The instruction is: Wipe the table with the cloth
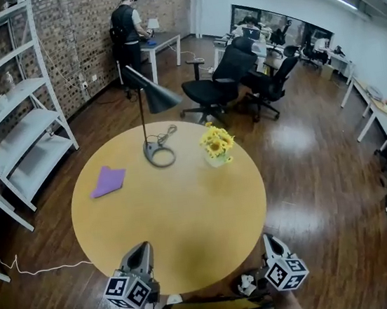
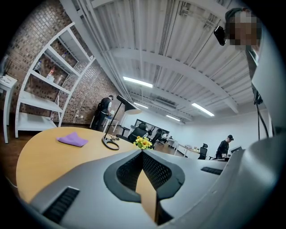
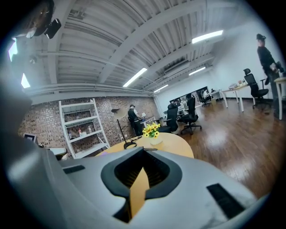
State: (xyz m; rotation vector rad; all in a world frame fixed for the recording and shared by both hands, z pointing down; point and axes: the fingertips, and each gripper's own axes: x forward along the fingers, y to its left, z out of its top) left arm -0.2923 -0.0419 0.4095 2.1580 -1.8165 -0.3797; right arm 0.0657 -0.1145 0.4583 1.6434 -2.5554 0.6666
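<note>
A purple cloth (image 1: 108, 180) lies flat on the left part of the round wooden table (image 1: 188, 221); the left gripper view shows the cloth (image 2: 73, 139) far ahead to the left. My left gripper (image 1: 141, 252) hovers at the table's near edge, shut and holding nothing, its tips meeting (image 2: 142, 152). My right gripper (image 1: 270, 240) is at the near right edge, off the rim, also shut and holding nothing (image 3: 143, 150). Both are far from the cloth.
A black desk lamp (image 1: 151, 113) and a small vase of yellow flowers (image 1: 216, 145) stand on the far half of the table. White shelving (image 1: 14, 110) is at the left. Office chairs (image 1: 223, 83) and a standing person (image 1: 126, 32) are beyond.
</note>
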